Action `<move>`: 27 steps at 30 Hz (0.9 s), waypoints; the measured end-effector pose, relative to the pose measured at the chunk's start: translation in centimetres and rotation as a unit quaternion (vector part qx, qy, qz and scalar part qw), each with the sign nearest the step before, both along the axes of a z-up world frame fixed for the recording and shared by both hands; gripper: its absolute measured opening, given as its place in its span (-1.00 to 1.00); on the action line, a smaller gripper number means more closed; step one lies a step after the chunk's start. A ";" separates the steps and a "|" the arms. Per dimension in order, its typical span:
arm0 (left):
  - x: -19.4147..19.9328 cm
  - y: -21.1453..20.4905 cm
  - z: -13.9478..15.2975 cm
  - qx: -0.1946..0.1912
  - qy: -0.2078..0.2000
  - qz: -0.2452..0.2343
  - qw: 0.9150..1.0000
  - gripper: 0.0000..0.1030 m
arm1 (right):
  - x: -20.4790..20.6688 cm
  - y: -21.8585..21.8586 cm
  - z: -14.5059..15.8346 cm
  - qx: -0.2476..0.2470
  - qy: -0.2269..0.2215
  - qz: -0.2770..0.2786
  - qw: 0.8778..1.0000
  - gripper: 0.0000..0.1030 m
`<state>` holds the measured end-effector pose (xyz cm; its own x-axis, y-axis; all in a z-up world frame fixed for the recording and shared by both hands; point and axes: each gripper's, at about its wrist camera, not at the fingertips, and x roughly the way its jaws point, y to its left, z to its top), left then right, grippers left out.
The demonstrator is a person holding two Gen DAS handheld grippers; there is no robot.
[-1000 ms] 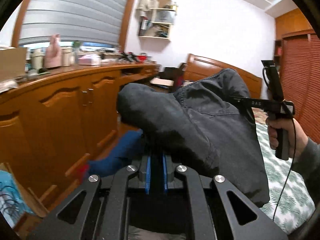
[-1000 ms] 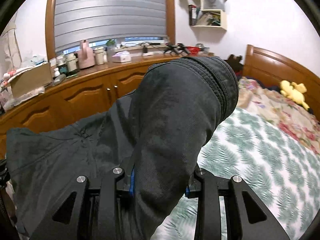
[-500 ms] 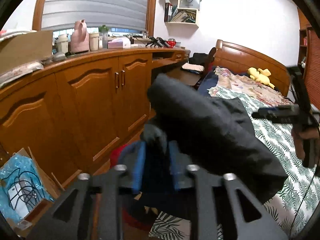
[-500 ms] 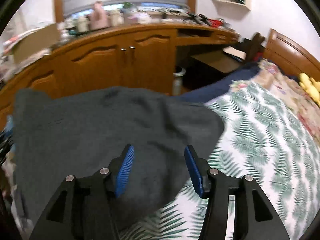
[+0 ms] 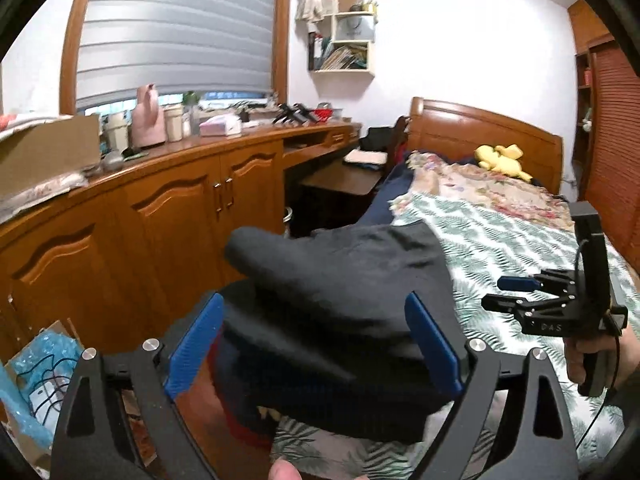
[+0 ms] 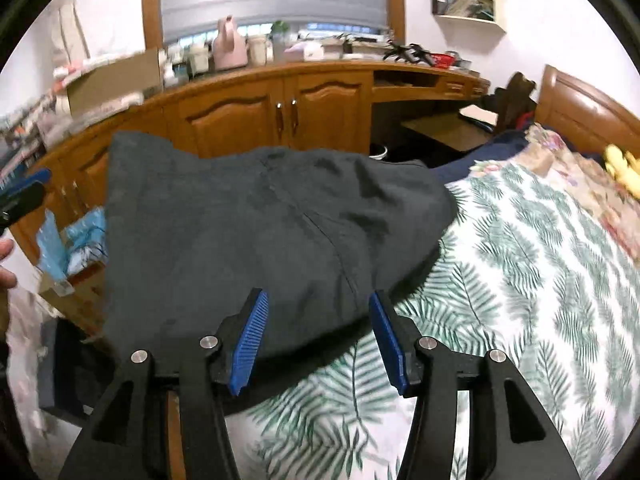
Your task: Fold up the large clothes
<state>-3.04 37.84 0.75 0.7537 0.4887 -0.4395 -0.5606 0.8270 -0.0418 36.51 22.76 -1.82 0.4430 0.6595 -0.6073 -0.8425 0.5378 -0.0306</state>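
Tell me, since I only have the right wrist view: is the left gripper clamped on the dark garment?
Observer: No. The left gripper has just been opening. Its jaws stand wide, with the dark garment between them and neither pad pressing on it.
Operator: How does my right gripper look from there?
Observer: The right gripper, whose jaws have also just been opening, is to the right of the garment over the leaf-print bedspread. It holds nothing, and a hand grips its handle.
Operator: What is the yellow thing at my frame's edge?
Observer: A yellow plush toy, lying near the wooden headboard.
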 end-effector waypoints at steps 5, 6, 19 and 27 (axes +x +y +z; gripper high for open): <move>1.6 -4.1 1.3 0.010 -0.006 -0.034 0.999 0.79 | -1.8 -6.8 2.0 0.024 -0.019 -0.023 0.999 0.06; 1.9 -5.0 1.5 0.012 -0.007 -0.041 0.999 0.79 | -2.3 -7.9 2.2 0.026 -0.022 -0.028 0.999 0.06; 5.4 -15.7 0.6 -0.027 -0.034 -0.144 0.989 0.79 | -11.6 -24.9 4.1 0.067 -0.023 -0.134 0.988 0.13; 6.2 -22.1 -1.2 -0.036 -0.019 -0.188 0.981 0.79 | -19.1 -32.5 4.5 0.084 -0.027 -0.202 0.975 0.43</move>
